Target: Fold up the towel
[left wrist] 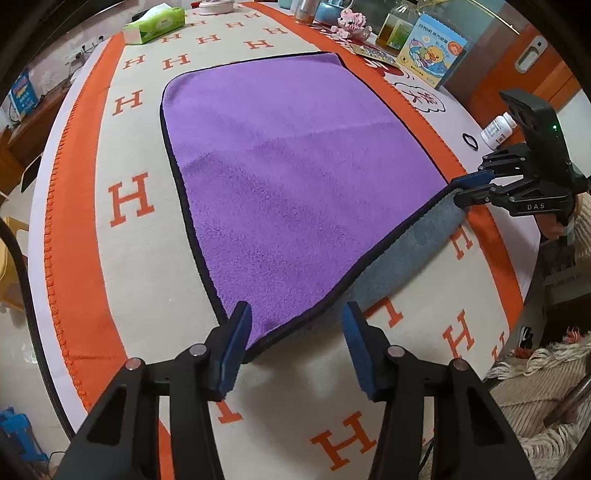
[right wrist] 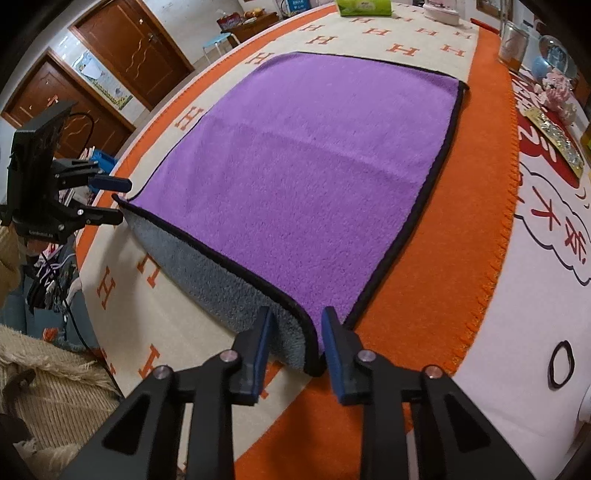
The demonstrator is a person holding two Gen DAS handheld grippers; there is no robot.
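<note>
**Purple towel with its near edge raised at both corners**

Blue-padded fingers (left wrist: 236, 347) of the left tool (left wrist: 295, 343) are seen nearest the lens in the left wrist view, set well apart, with the near left corner of the towel (left wrist: 288, 177) lying between them; no pad is seen pressed against the cloth. The right tool (right wrist: 295, 345) is shown in its own view with a narrower gap between its fingers, and the near right corner of the towel (right wrist: 314, 177), bound in black, stands in that gap; whether the pads clamp it cannot be told from this view. In the left wrist view the right tool (left wrist: 461, 188) is seen at the right, its fingers drawn close on the towel's corner, the edge being lifted there so that the grey underside is exposed. In the right wrist view the left tool (right wrist: 118, 201) appears at the far left, its two fingers parted above and below the corner tip.

The towel is spread purple side up on a cream blanket with orange letter H marks (left wrist: 129, 199), which covers the desk (right wrist: 546, 302). A green tissue pack (left wrist: 155, 26) is placed beyond the far edge, and a white pill bottle (left wrist: 498, 129) and a black hair tie (right wrist: 561, 363) lie at the right.
</note>
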